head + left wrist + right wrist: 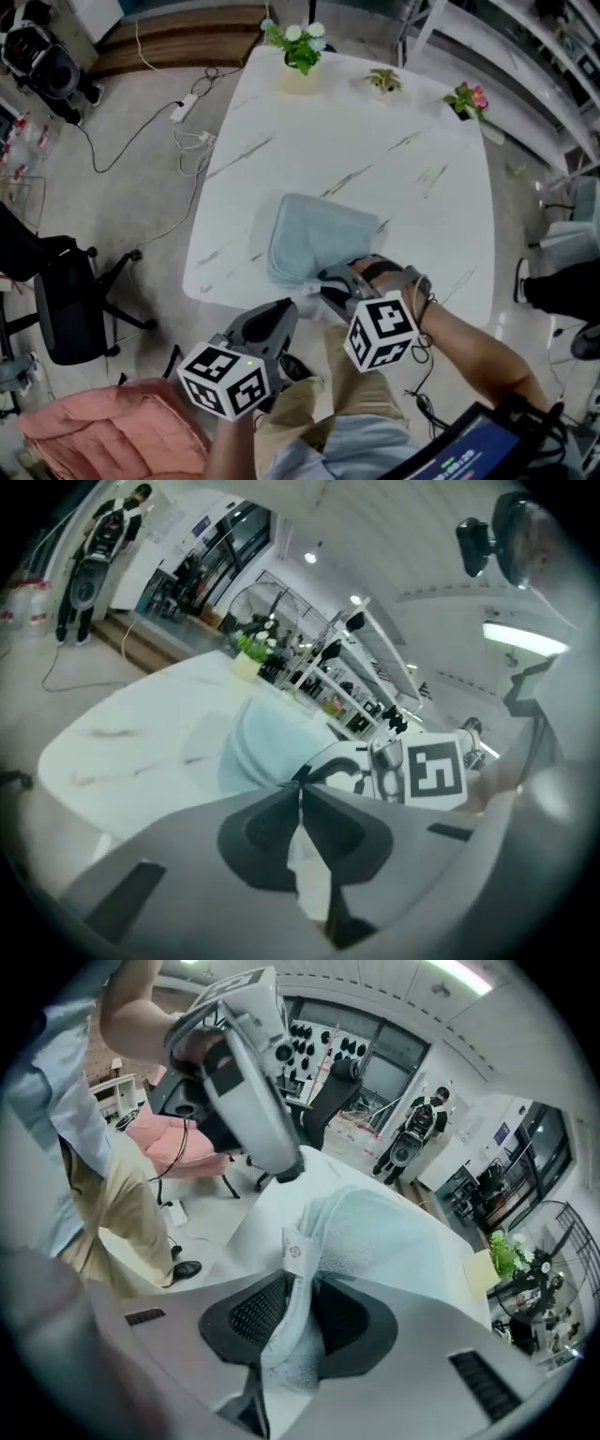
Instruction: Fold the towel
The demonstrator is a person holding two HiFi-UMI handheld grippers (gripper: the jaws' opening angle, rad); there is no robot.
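At the lower edge of the desk (pixel 375 141), the soft, light towel (pixel 314 239) droops. The right claw (pixel 300 1283) pinches its tagged hem, and the left claw (pixel 300 785) seems pressed together on a thin corner. Corners look like the best hold.

A white, grey-veined surface (pixel 356 131) stands on a pale grey floor (pixel 122 216), three potted plants (pixel 300 47) along its far edge and a power strip (pixel 183 108) with trailing cables on the floor to its left. A black office chair (pixel 66 300) and a pink cushioned seat (pixel 112 431) stand at the near left; a wooden step (pixel 178 37) lies beyond. Metal shelving (pixel 525 56) runs along the right, and a ceiling strip light (pixel 525 637) is lit.
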